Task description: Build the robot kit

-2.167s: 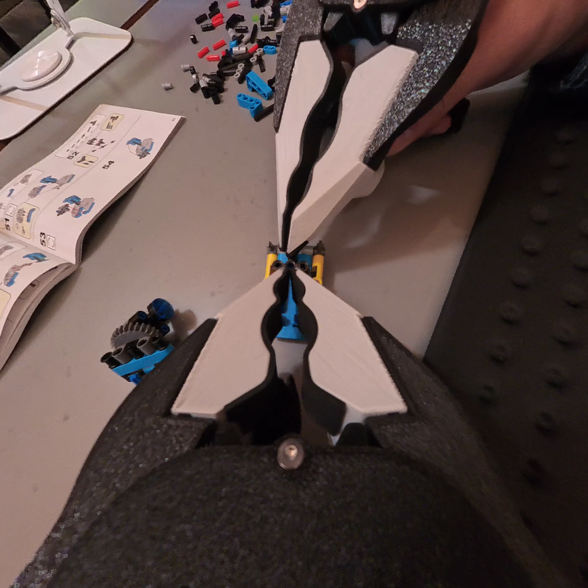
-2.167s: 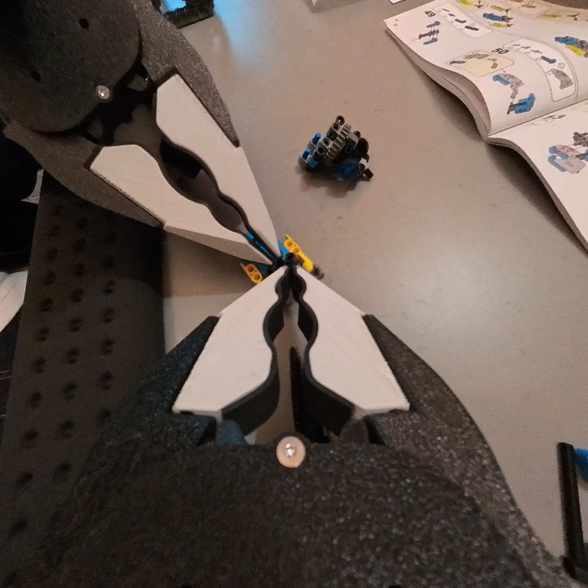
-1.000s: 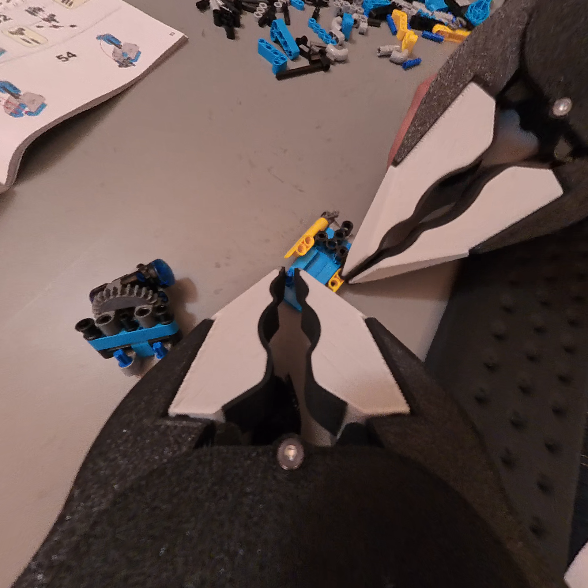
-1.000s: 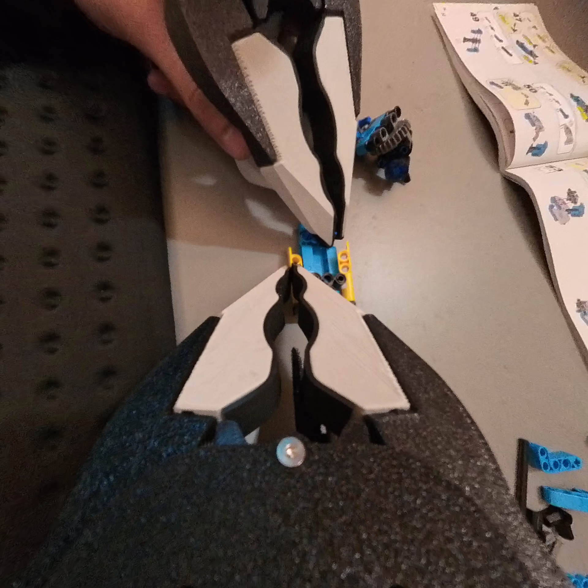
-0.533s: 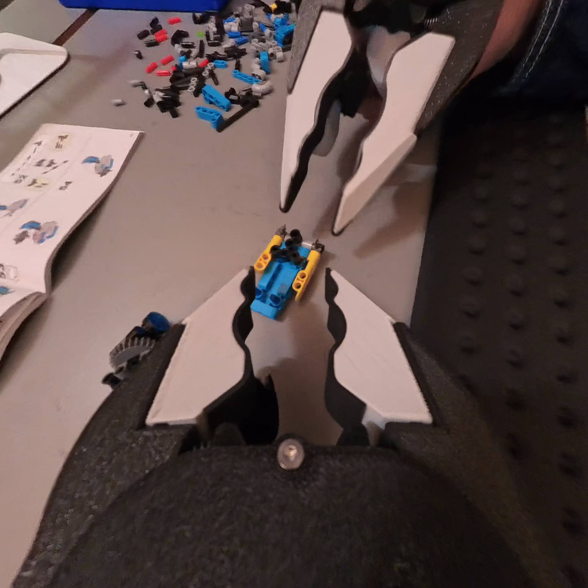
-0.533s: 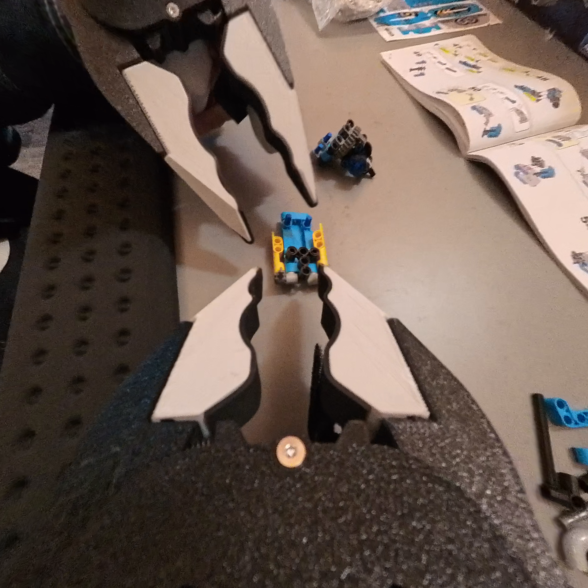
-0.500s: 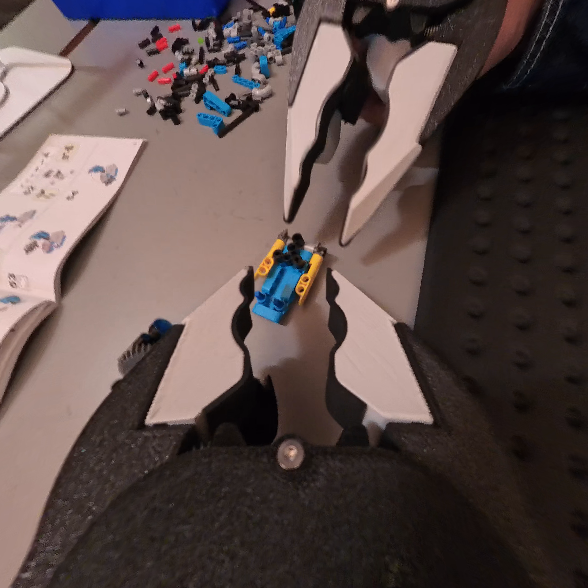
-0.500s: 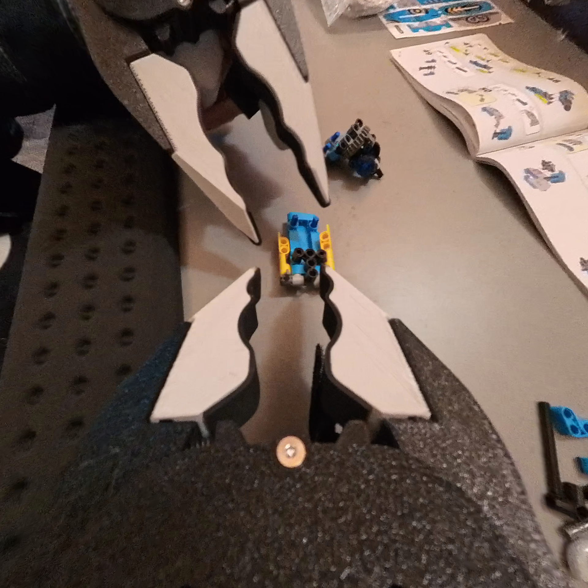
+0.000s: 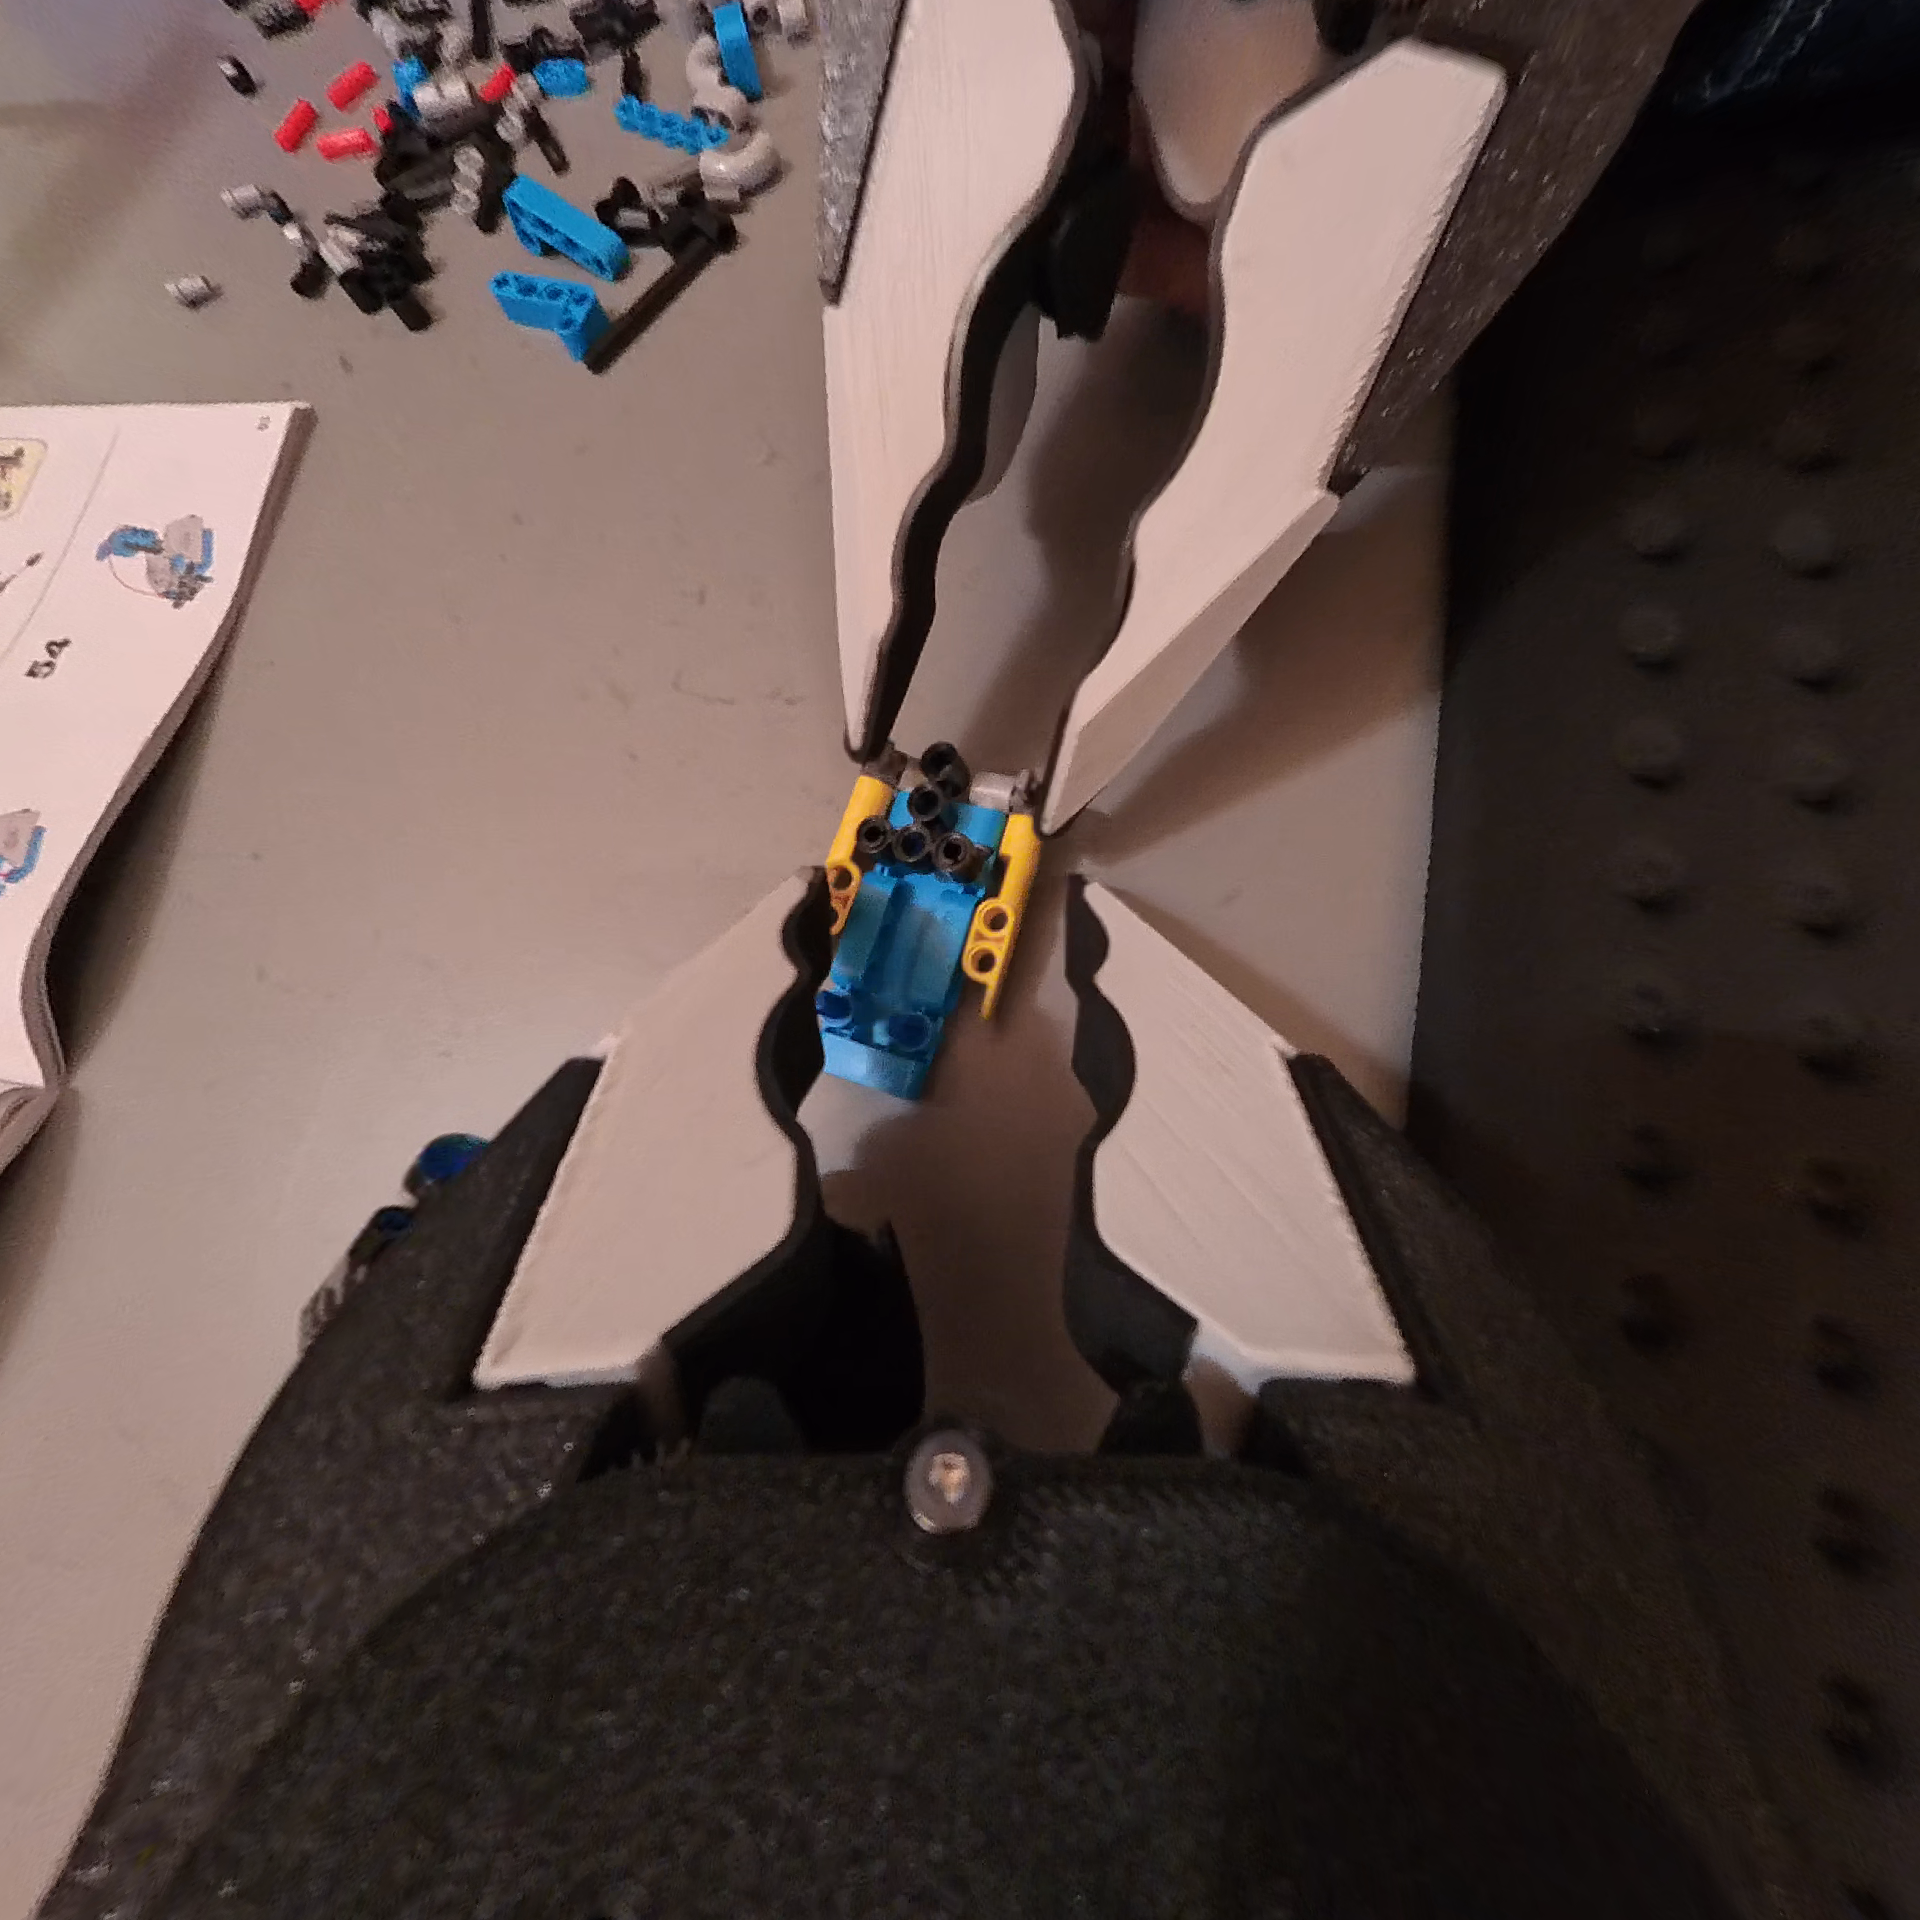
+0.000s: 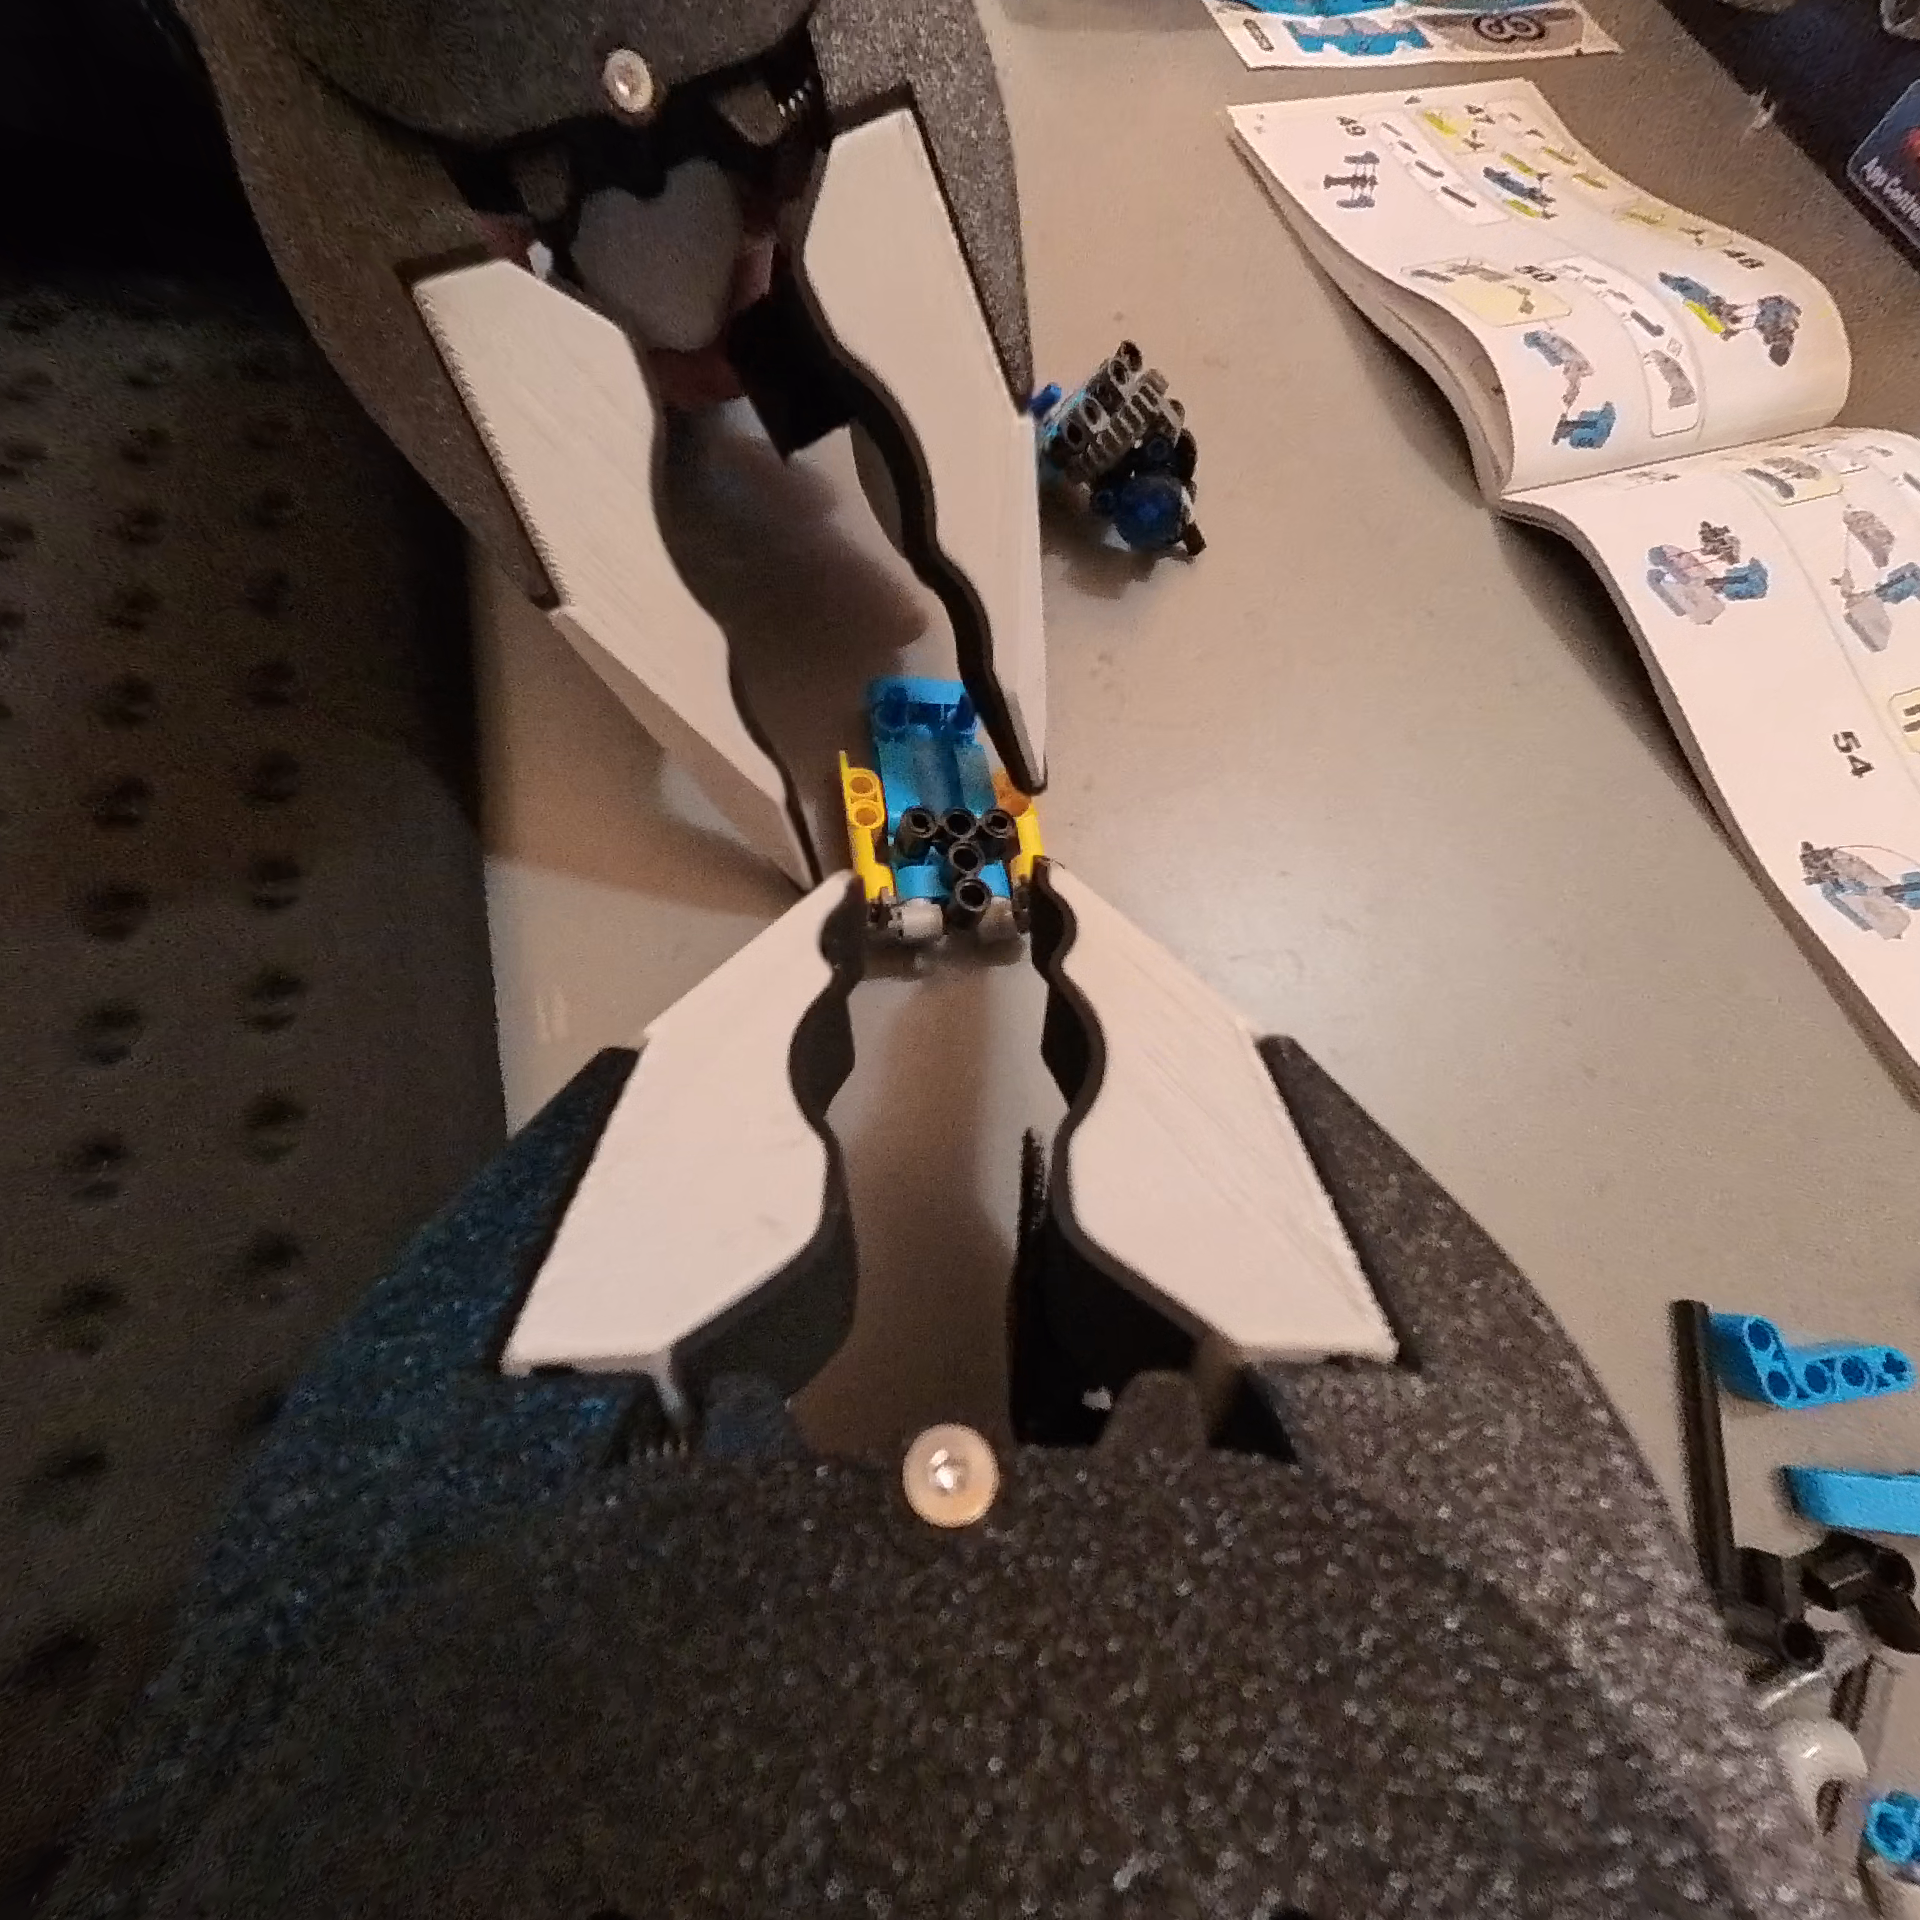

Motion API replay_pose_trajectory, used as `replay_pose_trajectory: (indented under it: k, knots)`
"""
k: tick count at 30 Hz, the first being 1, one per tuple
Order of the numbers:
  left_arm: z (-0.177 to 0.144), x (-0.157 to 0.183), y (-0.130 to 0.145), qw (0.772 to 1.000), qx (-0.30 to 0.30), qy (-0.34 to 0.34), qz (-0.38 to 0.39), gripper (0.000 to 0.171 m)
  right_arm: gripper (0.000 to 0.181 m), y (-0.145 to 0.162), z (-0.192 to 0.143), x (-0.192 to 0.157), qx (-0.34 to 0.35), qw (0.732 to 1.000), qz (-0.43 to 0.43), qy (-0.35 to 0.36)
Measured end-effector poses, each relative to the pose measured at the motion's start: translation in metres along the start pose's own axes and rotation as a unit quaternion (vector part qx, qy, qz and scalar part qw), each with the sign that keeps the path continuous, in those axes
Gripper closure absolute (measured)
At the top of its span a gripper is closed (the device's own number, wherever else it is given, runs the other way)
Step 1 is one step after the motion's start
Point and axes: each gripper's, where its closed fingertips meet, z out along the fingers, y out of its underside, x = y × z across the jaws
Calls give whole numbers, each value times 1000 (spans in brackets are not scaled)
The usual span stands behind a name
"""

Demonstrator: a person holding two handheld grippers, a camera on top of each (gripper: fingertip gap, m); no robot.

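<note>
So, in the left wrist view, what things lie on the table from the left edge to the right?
Open white instruction booklet → scattered pile of small red, black and blue building pieces → blue-and-yellow brick assembly → dark studded mat.

— How do the two grippers stand?
— The left gripper (image 9: 940,883) has its jaws spread wide, tips low by the table. The right gripper (image 10: 945,888) faces it tip to tip, jaws parted too, neither clamping anything.
</note>
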Motion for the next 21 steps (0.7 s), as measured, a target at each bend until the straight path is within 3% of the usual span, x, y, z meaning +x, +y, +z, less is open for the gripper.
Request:
replay_pose_trajectory:
  k: [4,10,15,18,21]
  knots:
    - [-1,-1,-1,1000,6,10,-12,128,148,0,-1,-1,2,1000,5,-2]
    - [-8,-3,-6,1000,10,3,7,121,124,2,-5,-4,10,1000,-11,-16]
    - [-9,-5,14,999,-27,19,-12,116,126,13,4,-3,-32,999,-27,-17]
    - [-7,-7,11,1000,-23,2,6,117,141,13,6,-5,-34,999,-21,-30]
    - [-2,-3,6,1000,-15,3,15,120,141,11,9,-7,-38,998,-12,-40]
